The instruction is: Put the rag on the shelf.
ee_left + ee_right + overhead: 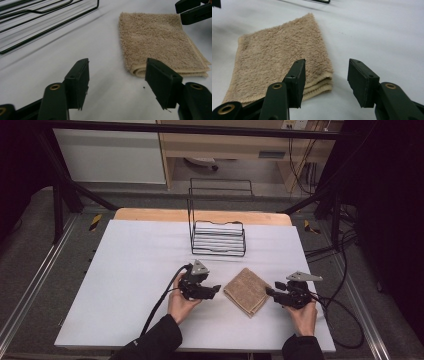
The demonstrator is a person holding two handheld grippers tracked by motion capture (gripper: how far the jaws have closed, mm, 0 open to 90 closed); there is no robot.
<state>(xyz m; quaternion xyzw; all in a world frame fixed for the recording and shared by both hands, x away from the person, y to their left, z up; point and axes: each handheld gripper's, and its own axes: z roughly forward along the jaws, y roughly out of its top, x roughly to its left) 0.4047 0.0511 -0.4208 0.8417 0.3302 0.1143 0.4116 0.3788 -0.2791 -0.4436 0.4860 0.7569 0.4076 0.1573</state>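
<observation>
While I watch from the high view, a folded tan towel (pixel 247 291) lies on the white table (pixel 125 270), sitting between my two grippers. The left gripper (pixel 216 289) rests at the towel's 9 o'clock, just beside it, with its jaws spread apart and gripping nothing. The right gripper (pixel 269 291) sits at the towel's 3 o'clock, its tips close to the cloth's edge, jaws likewise parted and empty. In the left gripper view, the towel (pixel 160 42) lies ahead at about 1 o'clock, its folded edge near the right-hand jaw but apart from it, with the other gripper's black tips (pixel 192 11) at the far corner. In the right gripper view, the towel (pixel 277 57) spreads toward 11 o'clock, its layered corner showing between the open jaws. A black wire rack (pixel 218 237) stands at 12 o'clock from the towel, well apart, near the table's far edge.
</observation>
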